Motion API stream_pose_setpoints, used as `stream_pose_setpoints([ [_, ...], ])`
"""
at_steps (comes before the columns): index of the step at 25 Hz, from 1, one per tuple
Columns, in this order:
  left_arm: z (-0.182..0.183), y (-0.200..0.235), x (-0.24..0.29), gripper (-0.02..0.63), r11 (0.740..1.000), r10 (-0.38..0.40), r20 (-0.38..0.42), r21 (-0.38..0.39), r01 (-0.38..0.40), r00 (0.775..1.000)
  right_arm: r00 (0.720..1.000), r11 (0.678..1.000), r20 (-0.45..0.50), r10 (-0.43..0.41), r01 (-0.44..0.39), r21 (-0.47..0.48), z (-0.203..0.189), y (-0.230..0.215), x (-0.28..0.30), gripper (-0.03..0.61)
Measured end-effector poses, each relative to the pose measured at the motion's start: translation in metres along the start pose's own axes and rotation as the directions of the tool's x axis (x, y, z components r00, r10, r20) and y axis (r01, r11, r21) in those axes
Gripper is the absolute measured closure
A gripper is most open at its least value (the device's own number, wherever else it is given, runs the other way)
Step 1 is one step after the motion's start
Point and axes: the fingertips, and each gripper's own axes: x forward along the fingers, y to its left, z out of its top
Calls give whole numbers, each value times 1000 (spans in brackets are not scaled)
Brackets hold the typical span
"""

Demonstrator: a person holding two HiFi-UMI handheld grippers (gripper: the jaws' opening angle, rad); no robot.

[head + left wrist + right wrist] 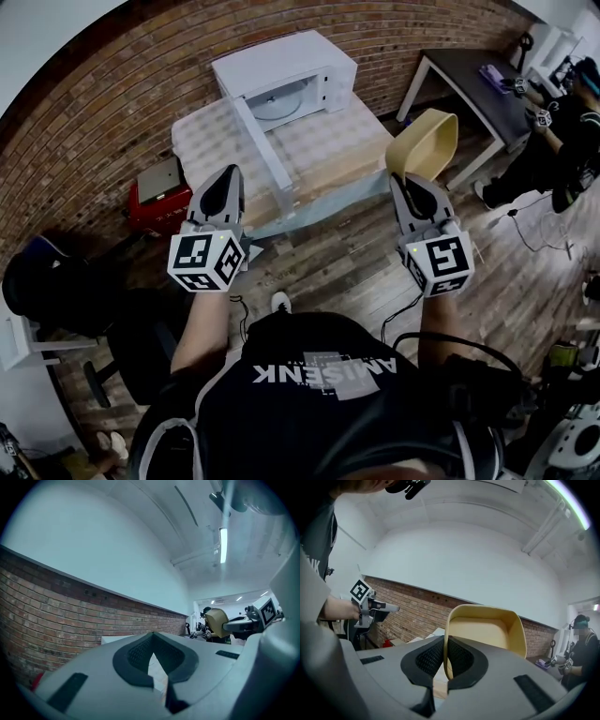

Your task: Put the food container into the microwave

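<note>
Right gripper point(405, 183) is clamped on one side wall of the tan food container point(427, 142) and holds it tilted in the air, front-right of the white microwave point(300, 75), not inside it. The microwave door point(263, 150) stands open. Left gripper point(228, 178) is empty with its jaw tips together, front-left of the microwave.

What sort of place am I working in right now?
Probably a lab or workshop room rather than a home kitchen. It has a bare brick wall and a wood-plank floor. A white microwave stands open on a low table, and another person works beside a dark desk.
</note>
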Motion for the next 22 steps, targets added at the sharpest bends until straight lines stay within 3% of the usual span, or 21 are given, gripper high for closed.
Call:
stream_pose_setpoints([
  [22, -4, 129, 74, 604, 995, -93, 25, -25, 94, 995, 997, 997, -25, -71, 70, -29, 27, 29, 139, 535],
])
